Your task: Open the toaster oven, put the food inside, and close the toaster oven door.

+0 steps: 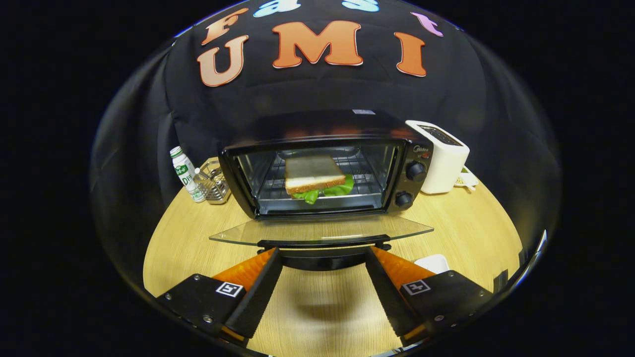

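A black toaster oven (327,168) stands on the wooden table (198,238) with its glass door (320,229) folded down flat toward me. A sandwich (315,179) of bread with green lettuce lies on the wire rack inside. The door's black handle (323,243) runs along its near edge, just ahead of my fingertips. My gripper (324,254) is open, its two fingers spread wide below the handle with nothing between them.
A white pop-up toaster (444,156) stands right of the oven. Left of the oven are a small white bottle (186,173) and a wire basket (214,184). A white dish (434,263) lies on the table by my right finger.
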`<state>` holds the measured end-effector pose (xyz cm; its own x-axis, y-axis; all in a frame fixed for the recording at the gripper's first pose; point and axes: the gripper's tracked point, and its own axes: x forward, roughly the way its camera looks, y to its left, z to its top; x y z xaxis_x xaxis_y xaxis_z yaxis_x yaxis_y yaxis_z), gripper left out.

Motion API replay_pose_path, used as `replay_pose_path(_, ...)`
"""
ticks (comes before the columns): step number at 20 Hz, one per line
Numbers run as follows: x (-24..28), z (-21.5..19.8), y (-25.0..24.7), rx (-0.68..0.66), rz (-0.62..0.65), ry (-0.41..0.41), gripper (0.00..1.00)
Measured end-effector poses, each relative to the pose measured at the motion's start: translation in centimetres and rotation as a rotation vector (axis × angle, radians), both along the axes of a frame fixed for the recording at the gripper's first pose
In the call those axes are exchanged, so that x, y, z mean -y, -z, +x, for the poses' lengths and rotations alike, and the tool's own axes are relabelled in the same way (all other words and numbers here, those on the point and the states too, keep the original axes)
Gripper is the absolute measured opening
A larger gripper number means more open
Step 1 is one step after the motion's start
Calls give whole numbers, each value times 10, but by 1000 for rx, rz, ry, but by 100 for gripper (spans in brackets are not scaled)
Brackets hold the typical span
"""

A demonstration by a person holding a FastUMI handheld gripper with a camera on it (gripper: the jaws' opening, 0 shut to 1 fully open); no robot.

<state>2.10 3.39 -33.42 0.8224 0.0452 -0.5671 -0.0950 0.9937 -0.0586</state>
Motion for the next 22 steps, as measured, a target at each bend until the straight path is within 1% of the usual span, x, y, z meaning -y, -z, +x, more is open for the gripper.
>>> replay_pose_path(7,-7,33,-37,87,-22,-28,100)
replay_pose_path(11,-13,66,-46,119,-14,-17,100)
replay_pose_path(13,-9,81,-48,120,-41,-3,100)
replay_pose_path(14,-8,85,-50,120,-46,-1,100)
replay_pose_path(19,-17,86,-76,149,34,-17,100)
replay_pose_path(22,-10,94,-99,176,25,-17,100)
